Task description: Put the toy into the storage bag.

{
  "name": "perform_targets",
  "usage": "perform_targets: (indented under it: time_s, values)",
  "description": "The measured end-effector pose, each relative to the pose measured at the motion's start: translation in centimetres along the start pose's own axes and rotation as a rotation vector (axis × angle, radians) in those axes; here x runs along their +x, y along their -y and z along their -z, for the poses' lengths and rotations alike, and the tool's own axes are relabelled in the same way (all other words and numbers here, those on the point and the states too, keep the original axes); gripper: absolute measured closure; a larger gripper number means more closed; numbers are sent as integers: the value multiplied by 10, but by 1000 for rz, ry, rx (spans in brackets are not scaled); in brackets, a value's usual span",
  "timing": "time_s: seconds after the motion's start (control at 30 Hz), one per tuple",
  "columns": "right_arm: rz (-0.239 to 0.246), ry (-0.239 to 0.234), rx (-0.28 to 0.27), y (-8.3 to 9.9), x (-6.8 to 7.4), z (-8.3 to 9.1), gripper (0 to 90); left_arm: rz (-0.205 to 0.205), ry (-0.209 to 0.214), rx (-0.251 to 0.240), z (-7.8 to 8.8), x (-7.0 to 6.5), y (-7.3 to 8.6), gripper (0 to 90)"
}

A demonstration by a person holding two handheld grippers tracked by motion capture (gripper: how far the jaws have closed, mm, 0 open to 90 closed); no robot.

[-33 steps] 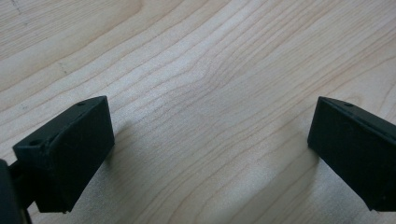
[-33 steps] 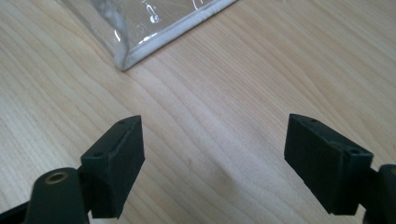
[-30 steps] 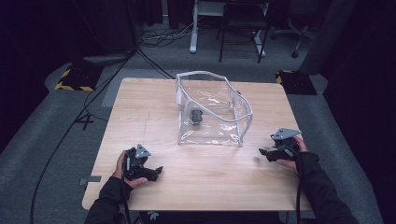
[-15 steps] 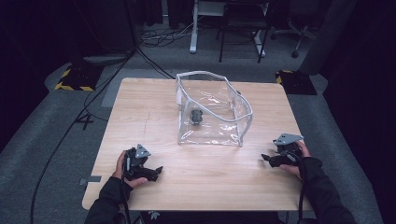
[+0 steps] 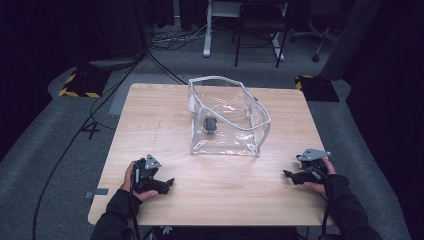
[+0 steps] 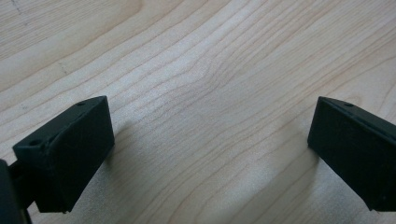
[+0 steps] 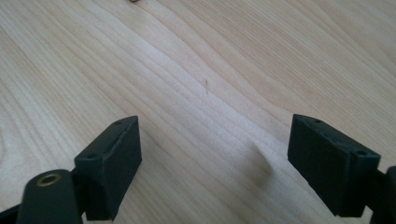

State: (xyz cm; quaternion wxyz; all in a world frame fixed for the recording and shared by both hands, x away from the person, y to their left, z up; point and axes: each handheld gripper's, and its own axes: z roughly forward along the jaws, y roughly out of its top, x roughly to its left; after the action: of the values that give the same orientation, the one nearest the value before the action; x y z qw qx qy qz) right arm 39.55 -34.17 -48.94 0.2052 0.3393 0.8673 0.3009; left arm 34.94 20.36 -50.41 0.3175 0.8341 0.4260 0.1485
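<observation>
A clear plastic pouch (image 5: 227,120) with a pale grey rim stands open on the far middle of the wooden table (image 5: 150,115); a small dark object (image 5: 210,125) lies inside it, against its left wall. The left hand (image 5: 131,181) rests at the near left edge, its left gripper (image 5: 167,184) pointing right along the tabletop — jaws spread wide, nothing between them but bare wood. The right hand (image 5: 320,184) rests at the near right, well apart from the pouch; its right gripper (image 5: 288,175) points left, jaws just opened a little further — wide apart and empty.
</observation>
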Motion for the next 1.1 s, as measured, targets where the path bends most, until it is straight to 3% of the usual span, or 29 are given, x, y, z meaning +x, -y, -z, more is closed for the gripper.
perform_targets:
  time_s: [0.67,0.77,0.8,0.93,1.1]
  values:
    - [-114,-53,-67,36,-3,18,166,1,0,-1,0,0,0,6]
    - [-123,-53,-71,39,-4,19,163,0,-1,-1,0,0,0,6]
    - [-152,-46,-75,42,-4,21,162,0,-1,-1,0,0,0,6]
    - [-183,-21,-88,46,-1,23,162,0,0,0,0,0,0,6]
    - [-188,-4,-86,48,0,24,161,1,0,0,0,0,0,6]
